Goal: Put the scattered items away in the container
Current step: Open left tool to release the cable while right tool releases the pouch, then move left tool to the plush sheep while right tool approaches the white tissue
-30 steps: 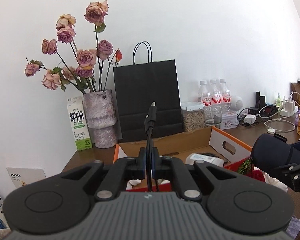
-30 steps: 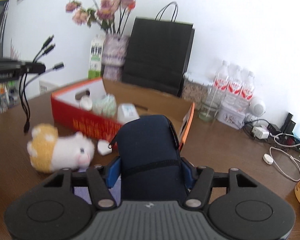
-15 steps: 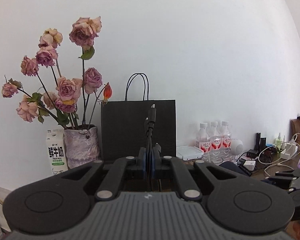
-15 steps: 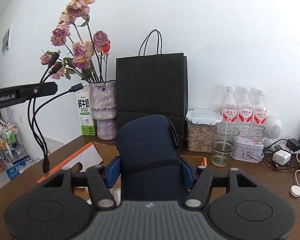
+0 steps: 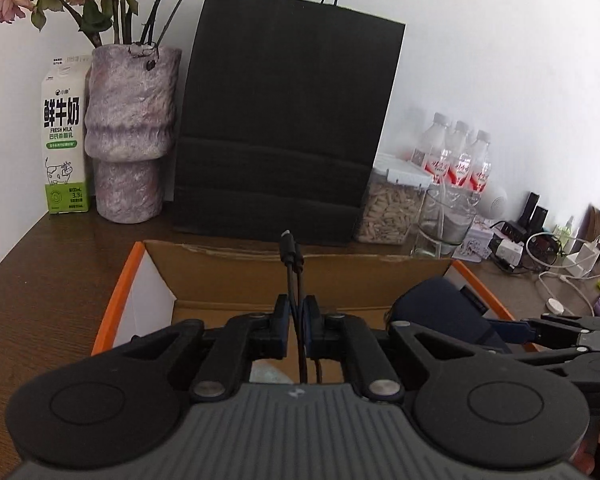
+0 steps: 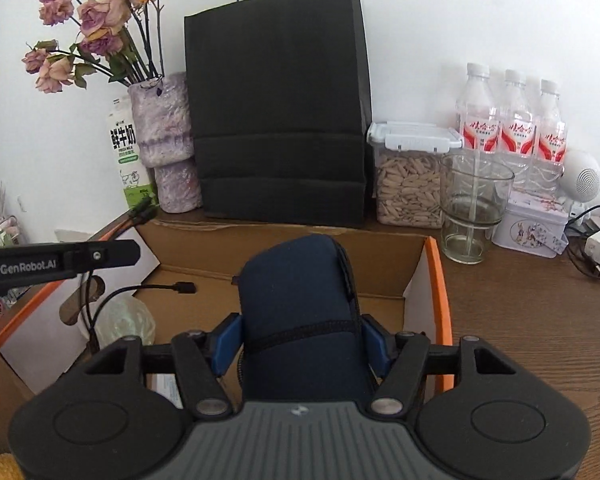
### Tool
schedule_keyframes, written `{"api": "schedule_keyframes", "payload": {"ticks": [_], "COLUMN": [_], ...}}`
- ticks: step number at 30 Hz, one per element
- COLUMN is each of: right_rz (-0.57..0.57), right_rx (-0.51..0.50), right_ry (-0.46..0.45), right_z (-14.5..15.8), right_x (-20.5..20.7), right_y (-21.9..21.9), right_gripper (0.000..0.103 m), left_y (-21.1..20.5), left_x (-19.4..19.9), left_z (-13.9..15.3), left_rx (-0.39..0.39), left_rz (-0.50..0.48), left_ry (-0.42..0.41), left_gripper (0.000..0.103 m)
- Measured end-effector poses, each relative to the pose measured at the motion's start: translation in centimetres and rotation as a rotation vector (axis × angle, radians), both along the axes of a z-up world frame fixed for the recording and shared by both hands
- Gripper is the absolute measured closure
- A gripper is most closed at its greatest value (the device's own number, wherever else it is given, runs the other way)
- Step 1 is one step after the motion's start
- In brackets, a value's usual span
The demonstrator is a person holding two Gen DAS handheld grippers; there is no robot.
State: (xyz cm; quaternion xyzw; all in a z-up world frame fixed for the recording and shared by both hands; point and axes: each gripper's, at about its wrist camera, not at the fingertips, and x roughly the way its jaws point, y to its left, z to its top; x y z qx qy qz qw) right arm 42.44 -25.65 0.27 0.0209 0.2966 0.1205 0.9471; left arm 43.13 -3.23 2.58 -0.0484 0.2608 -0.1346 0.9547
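While your left gripper pinches the black cable, its plugs stick up over the cardboard box — the navy pouch shows at right. From the right wrist, your right gripper clamps the navy pouch above the box — cable ends dangle inside.

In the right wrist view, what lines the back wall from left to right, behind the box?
Milk carton → purple vase of dried roses → black paper bag → lidded container of seeds → empty glass → three water bottles → small white speaker.
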Motion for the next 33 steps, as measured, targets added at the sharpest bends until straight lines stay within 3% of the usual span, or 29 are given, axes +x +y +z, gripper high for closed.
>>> {"api": "schedule_keyframes", "payload": {"ticks": [2, 3, 4, 5, 7, 11, 24, 33], "right_rz": [0.005, 0.004, 0.003, 0.004, 0.008, 0.004, -0.012, -0.04], "right_rx": [-0.005, -0.012, -0.019, -0.026, -0.036, -0.052, -0.053, -0.049], "right_ry": [-0.005, -0.016, -0.035, -0.043, -0.047, -0.059, -0.087, -0.092], "right_z": [0.1, 0.4, 0.8, 1.0, 1.5, 2.0, 3.7, 4.1], "right_x": [-0.2, -0.5, -1.1, -1.4, -1.9, -3.2, -8.5, -13.8], "right_y": [0.2, 0.3, 0.4, 0.6, 0.7, 0.8, 0.1, -1.3], "right_gripper": [0.014, 0.01, 0.008, 0.007, 0.002, 0.0, 0.0, 0.0], "left_y": [-0.3, -0.4, -0.6, -0.8, -1.3, -1.8, -0.6, 0.0], "left_x": [-0.4, -0.8, -1.4, -2.1, -3.3, -4.9, -9.9, -14.3], "left_z": [0.1, 0.2, 0.5, 0.9, 1.7, 2.3, 3.8, 4.2], "left_rx": [0.029, 0.04, 0.054, 0.069, 0.115, 0.15, 0.094, 0.102], "left_rz": [0.003, 0.004, 0.019, 0.033, 0.039, 0.068, 0.114, 0.124], "left_ry": [-0.014, -0.032, -0.068, -0.108, -0.166, -0.191, -0.173, -0.165], "left_gripper": [0.066, 0.029, 0.003, 0.0, 0.0, 0.0, 0.0, 0.0]}}
